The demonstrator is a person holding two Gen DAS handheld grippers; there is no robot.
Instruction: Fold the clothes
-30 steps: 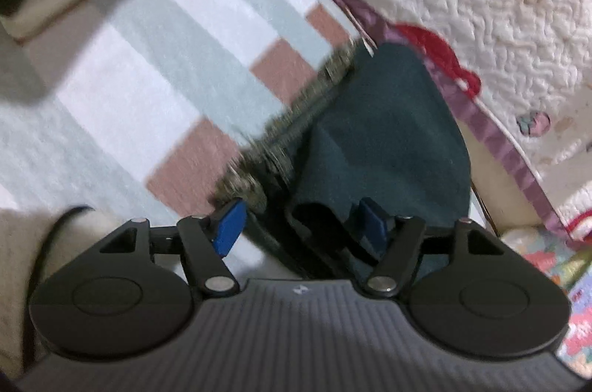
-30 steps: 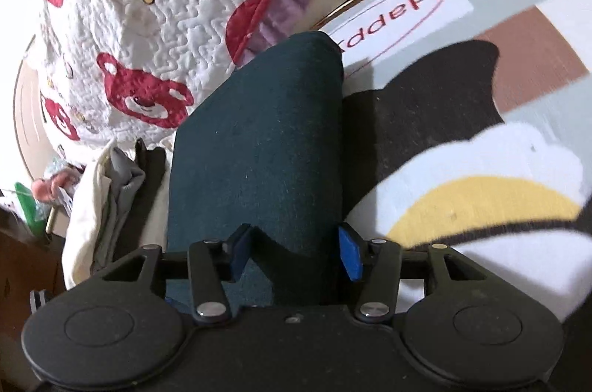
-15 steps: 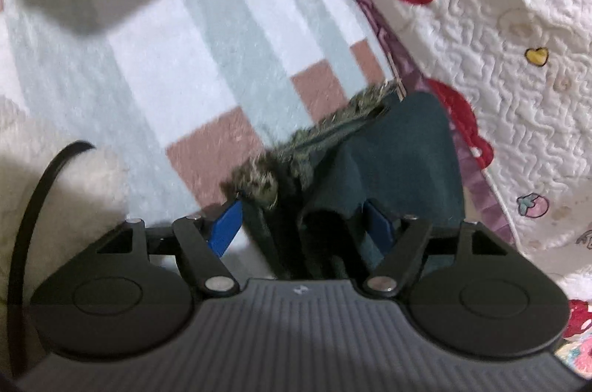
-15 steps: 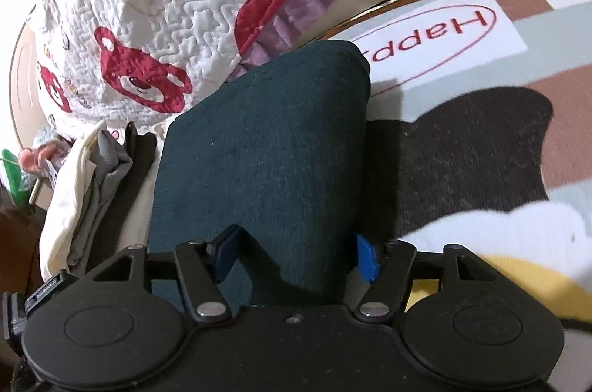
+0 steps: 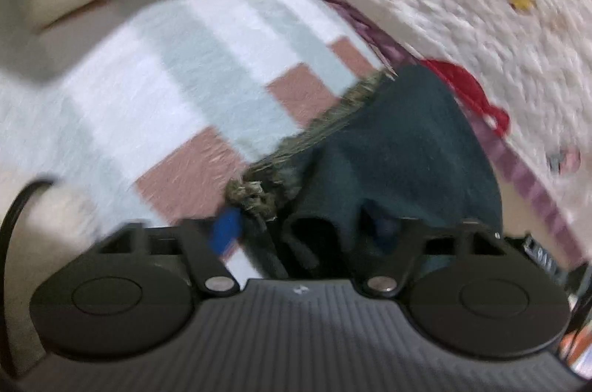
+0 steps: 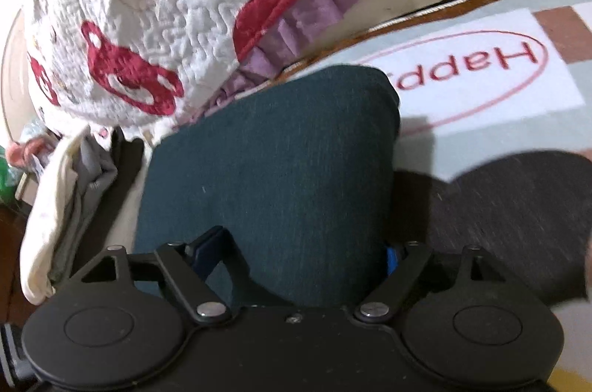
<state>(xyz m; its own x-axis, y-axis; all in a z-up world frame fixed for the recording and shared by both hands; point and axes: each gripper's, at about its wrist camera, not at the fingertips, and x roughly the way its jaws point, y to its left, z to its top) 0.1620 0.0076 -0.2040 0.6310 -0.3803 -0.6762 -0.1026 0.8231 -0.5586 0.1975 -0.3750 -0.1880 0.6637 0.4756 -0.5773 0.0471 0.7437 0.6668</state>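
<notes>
A folded dark teal garment (image 5: 399,147) with a frayed olive fringe (image 5: 259,192) along its left edge lies on the checked rug. My left gripper (image 5: 303,229) straddles its near end, jaws wide apart, with folds of cloth between them. In the right wrist view the same garment (image 6: 273,177) fills the middle. My right gripper (image 6: 296,251) also straddles its near end, jaws wide, the cloth lying between the blue pads (image 6: 390,257).
A white quilt with red bears (image 6: 148,3) and a purple frill hangs beside the garment. The rug (image 5: 155,88) has pale and brown squares and a "Happy" label (image 6: 477,66). A pile of other clothes (image 6: 70,192) lies to the left.
Both grippers have shifted over the garment while staying wide around it. The left view has swung and blurred; the right view has moved closer along the cloth.
</notes>
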